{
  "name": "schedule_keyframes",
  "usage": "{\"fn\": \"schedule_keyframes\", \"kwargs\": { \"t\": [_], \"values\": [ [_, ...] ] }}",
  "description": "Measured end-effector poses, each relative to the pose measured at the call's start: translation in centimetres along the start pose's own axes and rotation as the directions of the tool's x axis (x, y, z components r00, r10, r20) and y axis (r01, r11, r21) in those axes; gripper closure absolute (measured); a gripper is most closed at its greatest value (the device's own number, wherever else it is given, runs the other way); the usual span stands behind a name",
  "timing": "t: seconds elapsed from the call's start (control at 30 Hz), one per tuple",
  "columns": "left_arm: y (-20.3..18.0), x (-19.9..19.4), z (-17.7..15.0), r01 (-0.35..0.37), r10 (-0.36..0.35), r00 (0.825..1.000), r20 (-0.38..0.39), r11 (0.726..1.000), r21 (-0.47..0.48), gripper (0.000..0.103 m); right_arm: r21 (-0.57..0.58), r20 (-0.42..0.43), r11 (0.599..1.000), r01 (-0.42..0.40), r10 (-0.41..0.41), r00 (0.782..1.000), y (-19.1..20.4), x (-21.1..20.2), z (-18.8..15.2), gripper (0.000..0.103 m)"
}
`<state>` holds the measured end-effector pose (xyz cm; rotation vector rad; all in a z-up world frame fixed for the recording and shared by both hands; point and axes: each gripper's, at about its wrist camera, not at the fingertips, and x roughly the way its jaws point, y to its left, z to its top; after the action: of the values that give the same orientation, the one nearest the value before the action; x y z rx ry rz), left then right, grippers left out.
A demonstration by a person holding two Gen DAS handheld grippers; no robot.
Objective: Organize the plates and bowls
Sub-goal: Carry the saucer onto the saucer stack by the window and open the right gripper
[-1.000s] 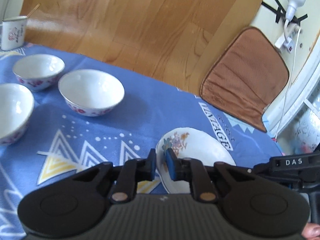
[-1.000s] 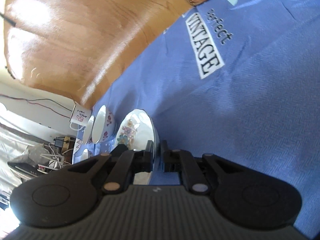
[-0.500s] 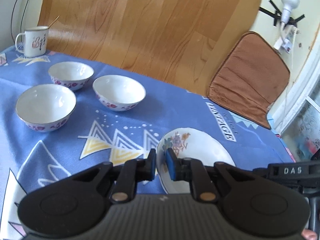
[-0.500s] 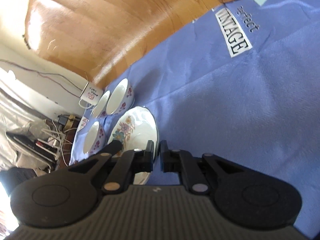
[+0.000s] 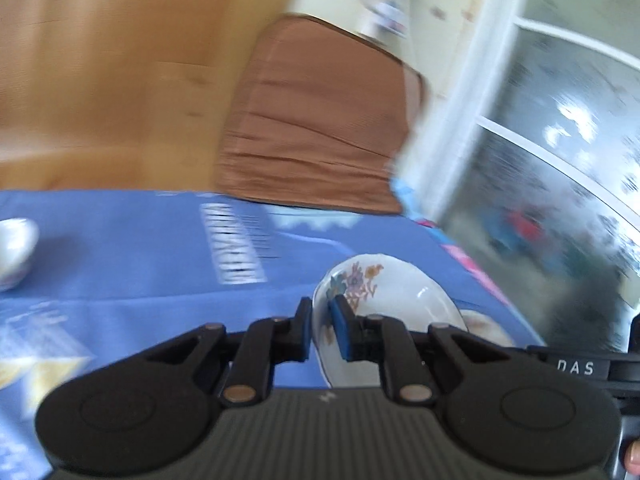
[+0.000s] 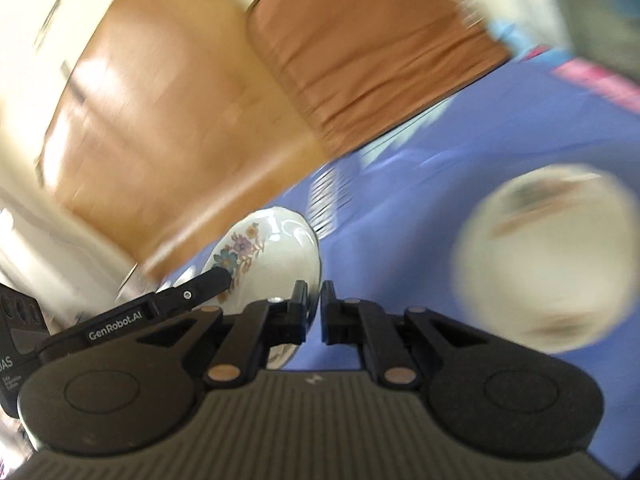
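A white plate with a flower print (image 5: 384,300) is held off the blue tablecloth (image 5: 140,248) by both grippers. My left gripper (image 5: 321,324) is shut on its left rim. My right gripper (image 6: 314,308) is shut on its opposite rim; the plate (image 6: 272,256) shows to the left of the fingers there. A second flowered plate (image 6: 548,260) lies on the cloth at the right, blurred. Its edge also shows in the left wrist view (image 5: 486,326). One white bowl (image 5: 14,252) sits at the far left.
A brown chair cushion (image 5: 320,128) stands beyond the table's far edge, over the wooden floor (image 5: 100,60). A glass door (image 5: 560,160) is at the right. The left gripper's finger (image 6: 200,288) reaches across the plate in the right wrist view.
Both grippers have swung to the right with the plate. The bowls and mug have left the view except one bowl. A second plate has come into view at the right.
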<state>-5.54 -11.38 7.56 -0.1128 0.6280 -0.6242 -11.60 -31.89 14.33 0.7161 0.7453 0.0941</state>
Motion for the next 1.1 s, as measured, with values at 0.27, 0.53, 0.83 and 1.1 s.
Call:
{"fn": "schedule_keyframes", "kwargs": {
  "t": [0.27, 0.53, 0.83, 1.1],
  "values": [
    [-7.1, 7.6, -0.3, 0.103, -0.096, 0.989, -0.113, 0.993, 0.052, 0.090, 0.121, 0.104, 0.980, 0.157, -0.170, 0.980, -7.4, -4.2, 1.3, 0.094],
    [-8.7, 10.3, -1.4, 0.078, -0.061, 0.983, -0.176, 0.993, 0.088, 0.089, 0.058, 0.146, 0.963, 0.261, -0.267, 0.953, -8.6, -4.4, 1.7, 0.090],
    [-8.5, 9.1, -1.6, 0.034, -0.018, 0.993, -0.120, 0.990, 0.136, 0.074, 0.003, 0.281, 0.928, 0.373, -0.359, 0.890, -8.4, -5.1, 1.2, 0.058],
    [-7.7, 7.0, -2.2, -0.014, 0.030, 0.996, -0.086, 0.982, 0.187, 0.074, -0.081, 0.367, 0.922, 0.380, -0.327, 0.871, -5.9, -6.6, 0.3, 0.056]
  ]
}}
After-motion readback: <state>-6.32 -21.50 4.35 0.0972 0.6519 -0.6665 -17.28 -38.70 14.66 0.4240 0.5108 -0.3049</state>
